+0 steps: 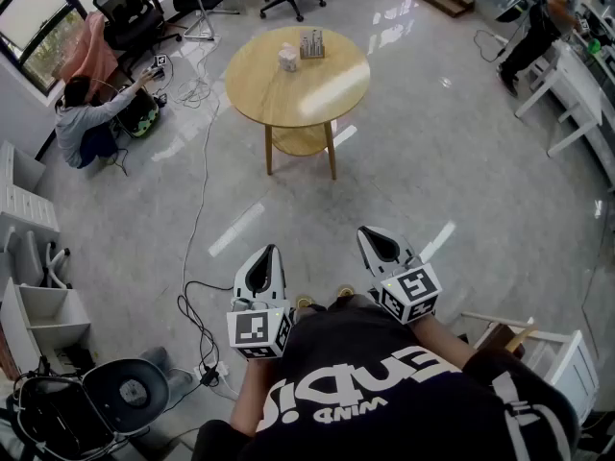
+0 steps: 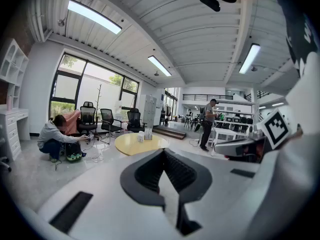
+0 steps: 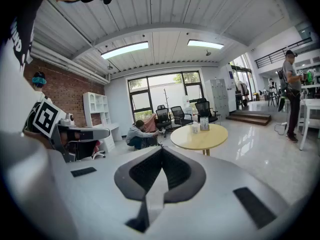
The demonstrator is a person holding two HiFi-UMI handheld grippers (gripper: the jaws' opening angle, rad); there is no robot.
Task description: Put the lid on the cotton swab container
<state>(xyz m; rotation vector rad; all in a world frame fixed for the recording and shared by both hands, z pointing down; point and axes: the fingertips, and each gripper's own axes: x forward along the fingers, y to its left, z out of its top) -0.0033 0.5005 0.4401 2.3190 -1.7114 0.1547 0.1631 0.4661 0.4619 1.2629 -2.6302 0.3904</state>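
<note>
From the head view, you hold both tongs low in front of your body, over bare floor and tilted slightly down. The left tongs (image 1: 261,275) and the right tongs (image 1: 380,246) are side by side and apart, both pointing toward a round wooden counter (image 1: 332,89) that stands well away from you. On its far part sits a small white tub that looks to be the cotton swab container (image 1: 287,59), with a taller boxy holder (image 1: 311,43) just beside it. It is too small to tell whether a lid is on it. A crouching person (image 1: 85,123) is at the left near office chairs (image 1: 130,8), and a cable (image 1: 197,229) trails across the floor.

In the left gripper view, the left tongs (image 2: 162,151) are closed, tips together, with nothing between them. Beyond them you see the counter (image 2: 135,145) with the cotton swab container (image 2: 140,135) on it, well apart from the tips. A standing person (image 2: 207,124) is at a white desk to the right.

In the right gripper view, the right tongs (image 3: 161,149) are closed too and empty. The counter (image 3: 200,138) is ahead and slightly right, with the cotton swab container (image 3: 195,128) and the boxy holder (image 3: 204,124) on top. The crouching person (image 3: 137,134) is behind it to the left.
</note>
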